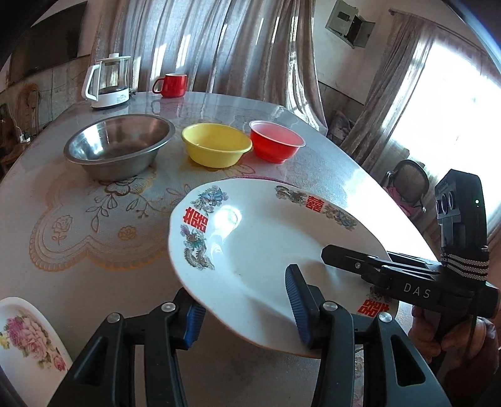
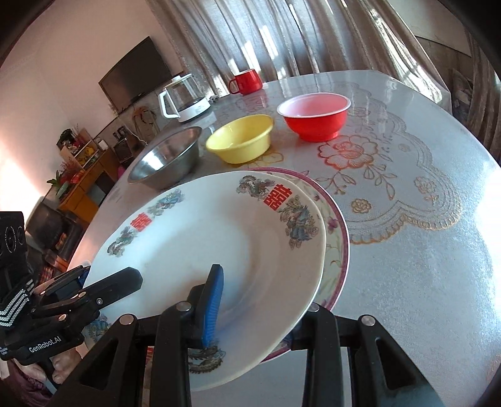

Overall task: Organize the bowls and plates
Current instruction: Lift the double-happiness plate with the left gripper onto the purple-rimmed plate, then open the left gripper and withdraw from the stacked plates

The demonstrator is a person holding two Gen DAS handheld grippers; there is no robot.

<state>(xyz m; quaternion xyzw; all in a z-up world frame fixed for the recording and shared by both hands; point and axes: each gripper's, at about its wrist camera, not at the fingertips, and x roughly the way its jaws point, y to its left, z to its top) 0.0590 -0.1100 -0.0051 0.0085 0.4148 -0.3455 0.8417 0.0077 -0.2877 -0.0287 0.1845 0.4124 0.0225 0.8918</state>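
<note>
— Three bowls stand in a row on your bench (image 1: pixel 94 225): the yellow bowl (image 1: pixel 216 144) in the middle, the steel bowl (image 1: pixel 119 144) to its left, the red bowl (image 1: pixel 275 141) to its right. What covers the surface?

— You have a glossy grey cover with gold lace and flower patterns. It catches bright glare from the window (image 1: pixel 454 109), well to the right of the yellow bowl.

— And the room around you?

— Pale curtains (image 1: pixel 219 47) hang beyond the yellow bowl. A white kettle (image 1: pixel 108 81) and a red mug (image 1: pixel 170 84) sit at the far edge behind it. A dark television (image 2: pixel 137 75) is on the wall to its left, above a wooden cabinet (image 2: pixel 84 184). A wall box (image 1: pixel 347 22) hangs open high to its right.

— Where is your plate?

— The white plate (image 1: pixel 266 238) is on the near side of the yellow bowl. It is tilted over a purple-rimmed plate (image 2: pixel 341 238); whether they touch I cannot tell. A flowered plate (image 1: pixel 28 344) lies near and far left.

— The jaws?

— Your left gripper (image 1: pixel 245 300) pinches the white plate's near rim, one blue pad on top and one beneath. Your right gripper (image 2: pixel 264 291) pinches the rim the same way.

— Any writing?

— Your right gripper reads "DAS" and your left reads "GenRobot.AI". Red double-happiness characters ring the white plate.
</note>
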